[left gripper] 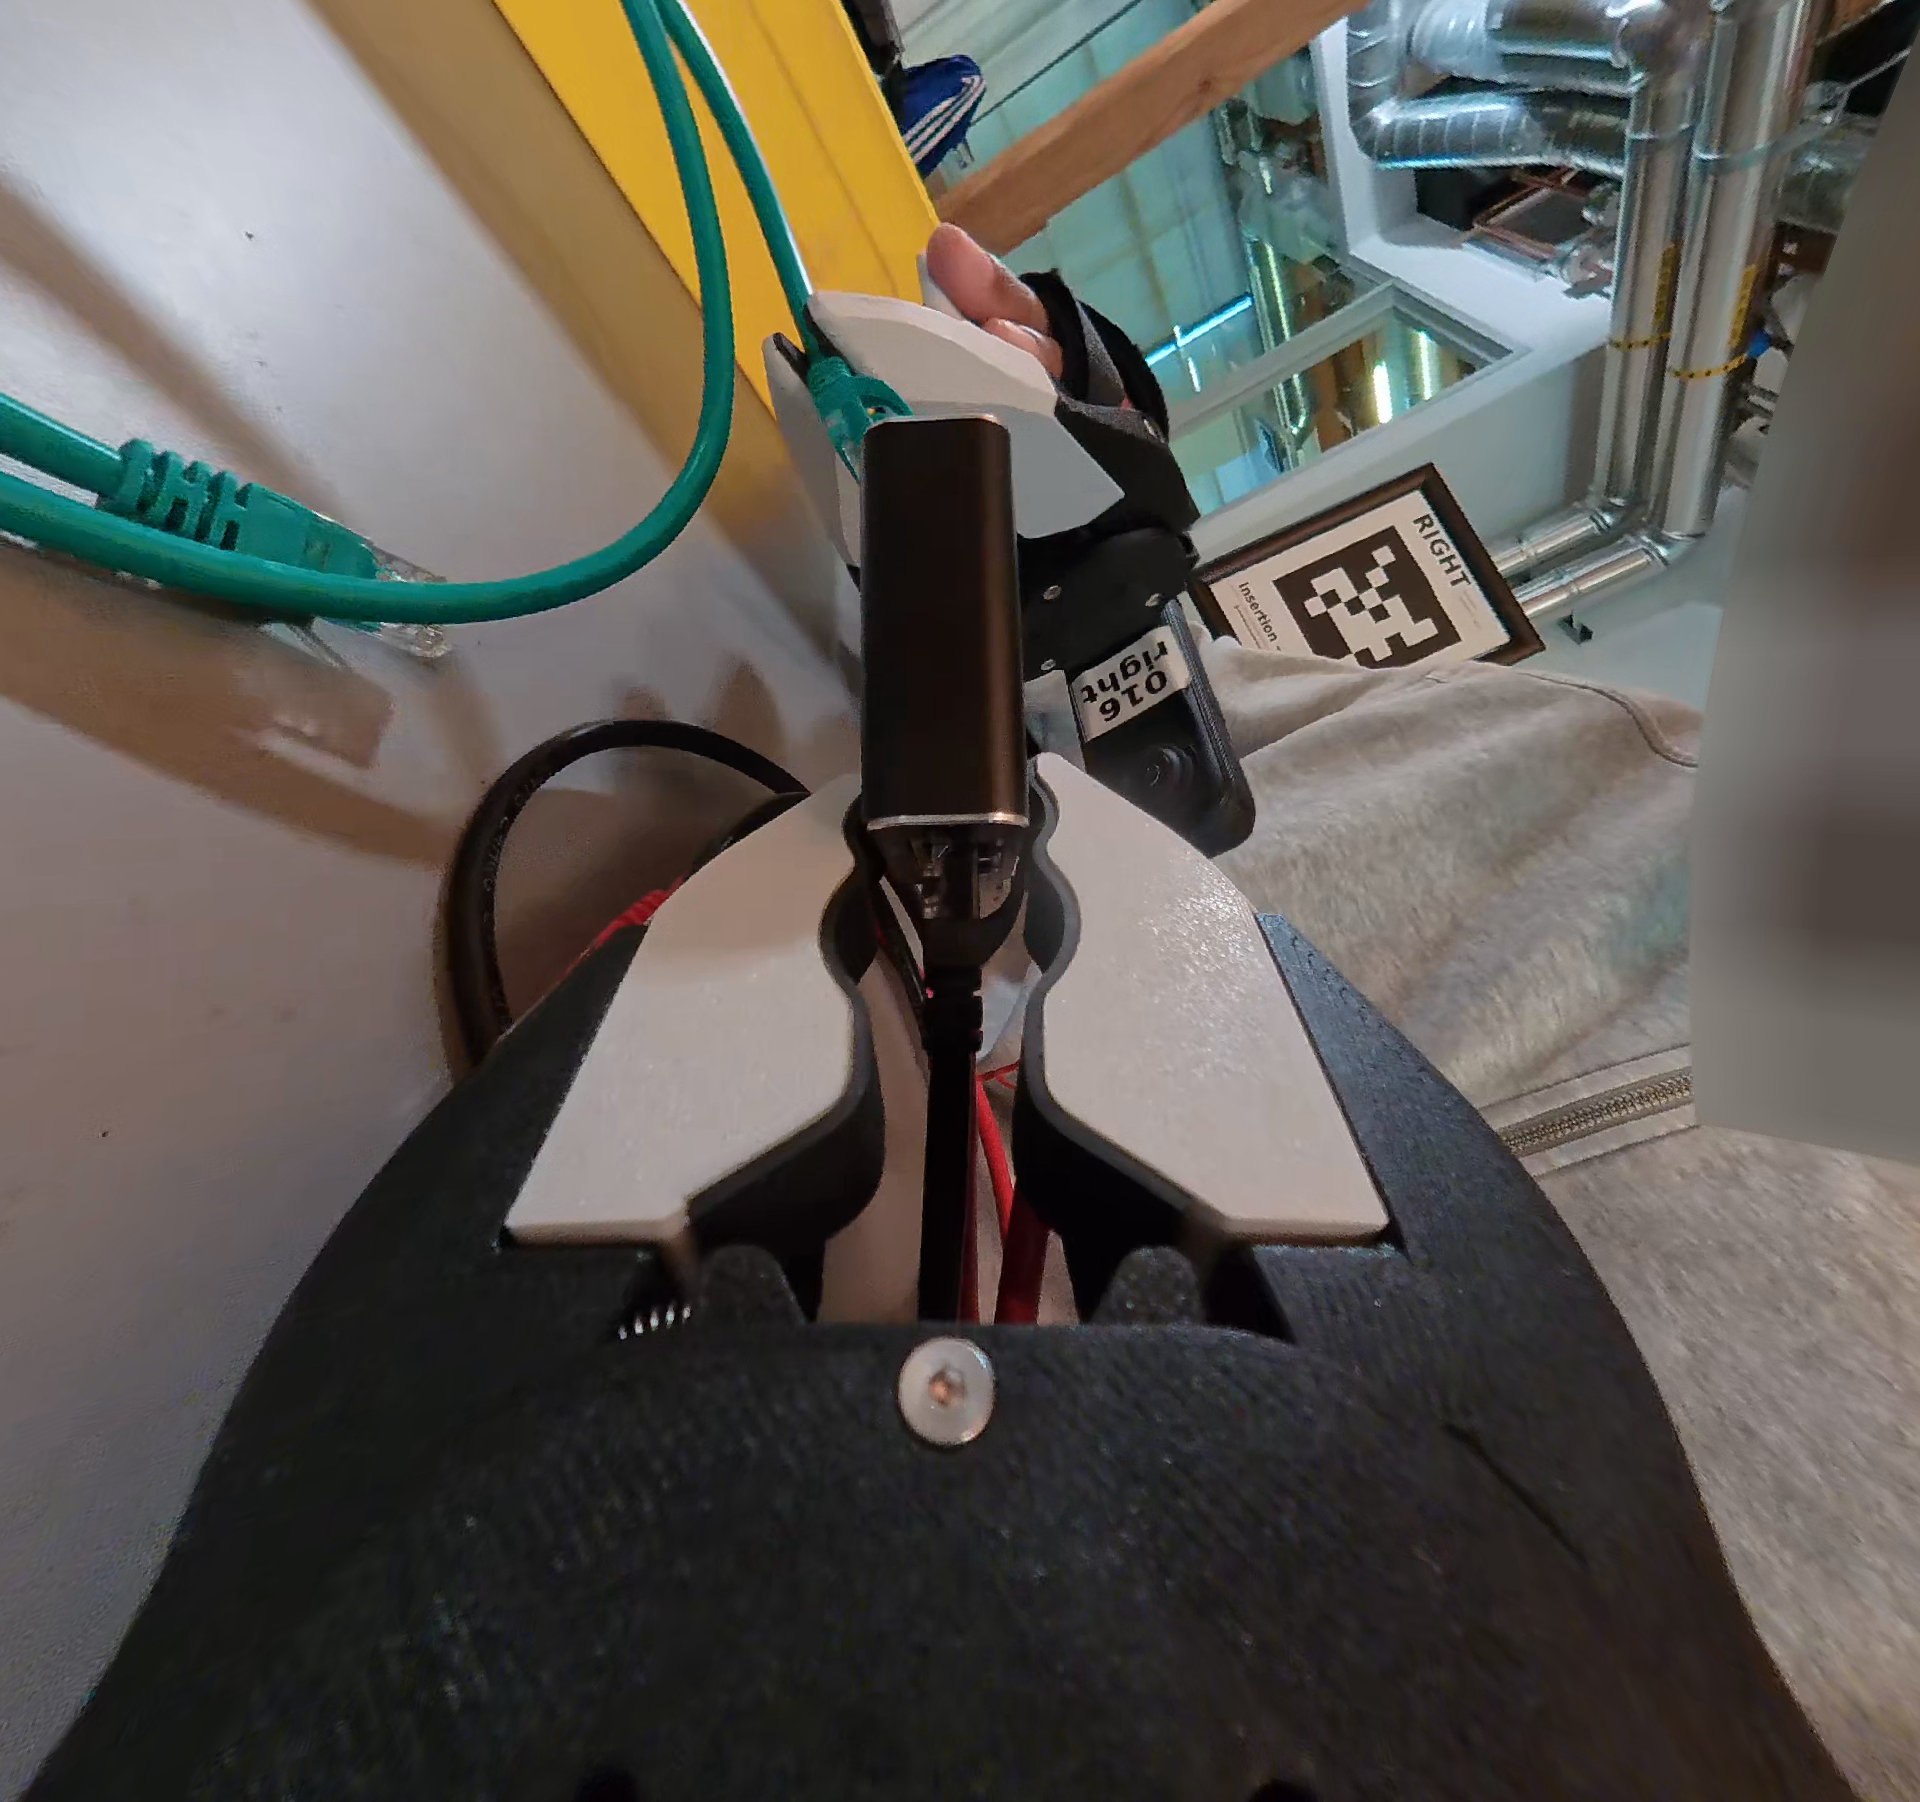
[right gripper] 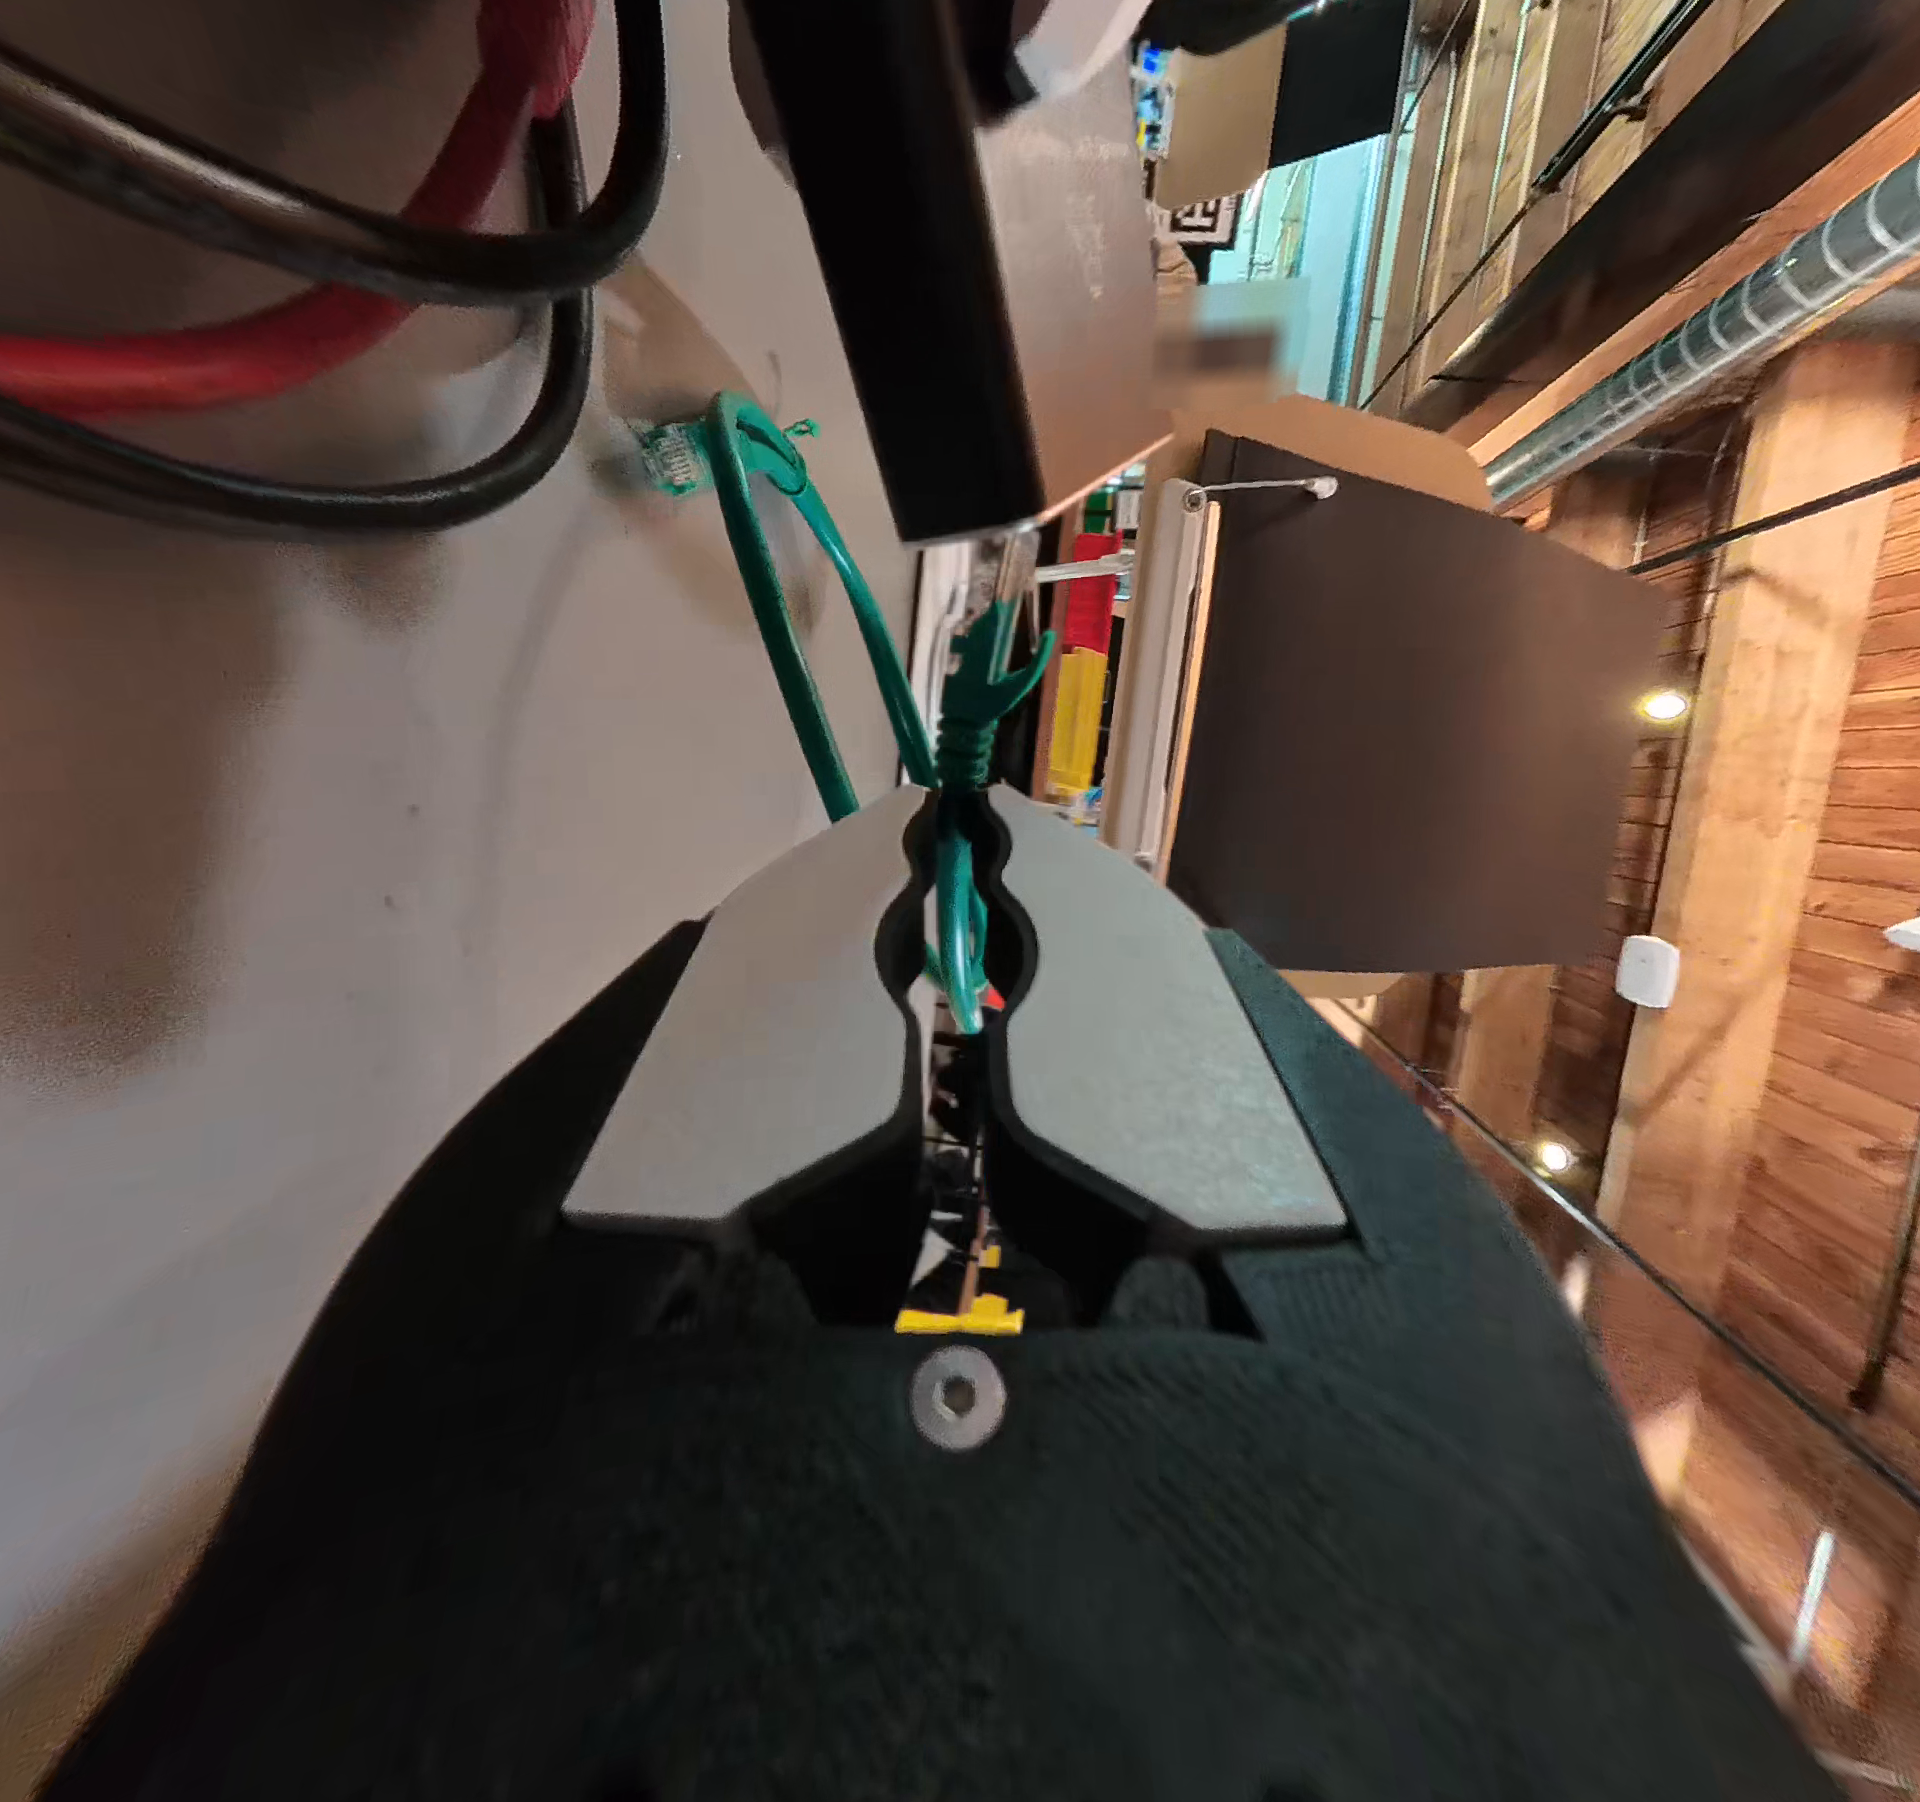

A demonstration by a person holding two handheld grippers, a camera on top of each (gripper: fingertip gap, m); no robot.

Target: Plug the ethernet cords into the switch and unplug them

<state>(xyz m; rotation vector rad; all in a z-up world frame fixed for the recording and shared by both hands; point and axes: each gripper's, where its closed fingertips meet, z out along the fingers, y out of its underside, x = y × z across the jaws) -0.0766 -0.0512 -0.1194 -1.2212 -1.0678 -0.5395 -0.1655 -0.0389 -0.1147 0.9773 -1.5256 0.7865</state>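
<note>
Mid-task: left gripper (left gripper: 948,843) had its jaws clamped on the switch (left gripper: 940,609) held off the tabletop (left gripper: 208,921), right gripper (right gripper: 956,807) pinched a green cord (right gripper: 961,879) w/ plug (right gripper: 987,651) just short of the switch, two more plugs (left gripper: 260,526) lay loose, so apparently none plugged yet.

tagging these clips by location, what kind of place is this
Probably a workshop or lab in a converted industrial building. Bare silver ventilation ducts run overhead, the walls and posts are rough timber planks, and the work happens on a plain pale table strewn with green ethernet cords.
</note>
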